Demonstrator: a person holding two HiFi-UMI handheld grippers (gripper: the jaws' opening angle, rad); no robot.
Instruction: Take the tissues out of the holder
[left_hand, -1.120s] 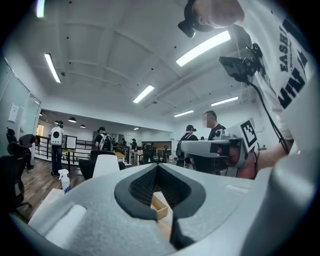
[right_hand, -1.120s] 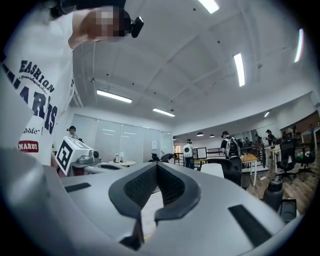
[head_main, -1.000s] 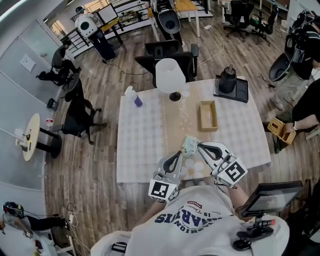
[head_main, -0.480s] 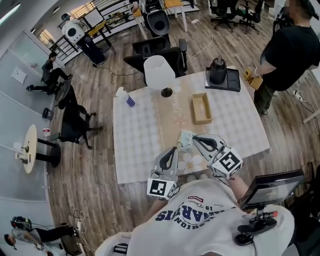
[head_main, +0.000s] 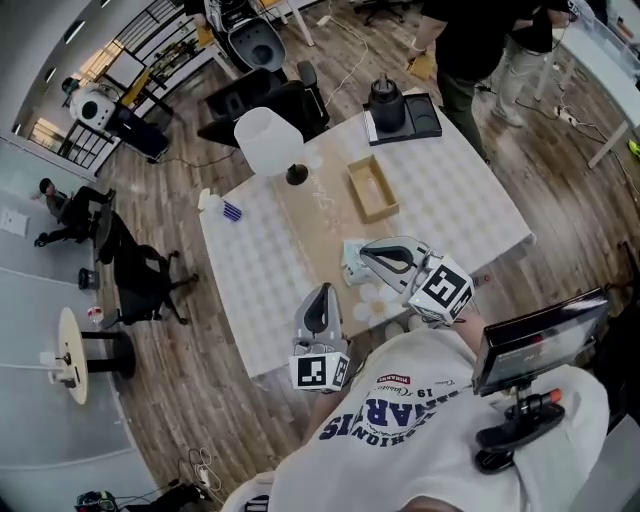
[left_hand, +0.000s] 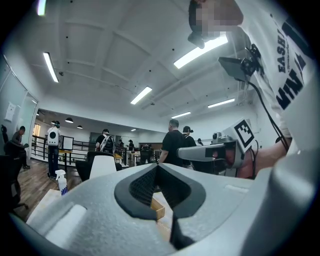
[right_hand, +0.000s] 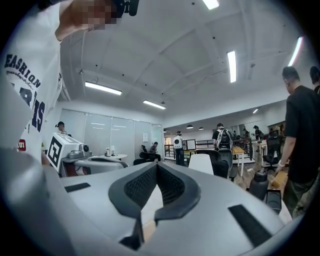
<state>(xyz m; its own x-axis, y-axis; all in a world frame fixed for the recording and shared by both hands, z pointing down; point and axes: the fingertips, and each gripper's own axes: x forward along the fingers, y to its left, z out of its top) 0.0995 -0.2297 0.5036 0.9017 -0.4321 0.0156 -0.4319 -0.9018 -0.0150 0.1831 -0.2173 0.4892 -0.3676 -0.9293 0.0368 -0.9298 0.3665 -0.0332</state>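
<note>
The holder (head_main: 372, 189) lies on the table (head_main: 470, 215), lamp (head_main: 270, 143) to its left, tray (head_main: 425, 112) behind it.

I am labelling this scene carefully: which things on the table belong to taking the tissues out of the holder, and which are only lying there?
For the job: wooden holder; pale packet, perhaps tissues, at the right gripper; left gripper.
Lying about: white lamp; spray bottle; black kettle on its tray.
</note>
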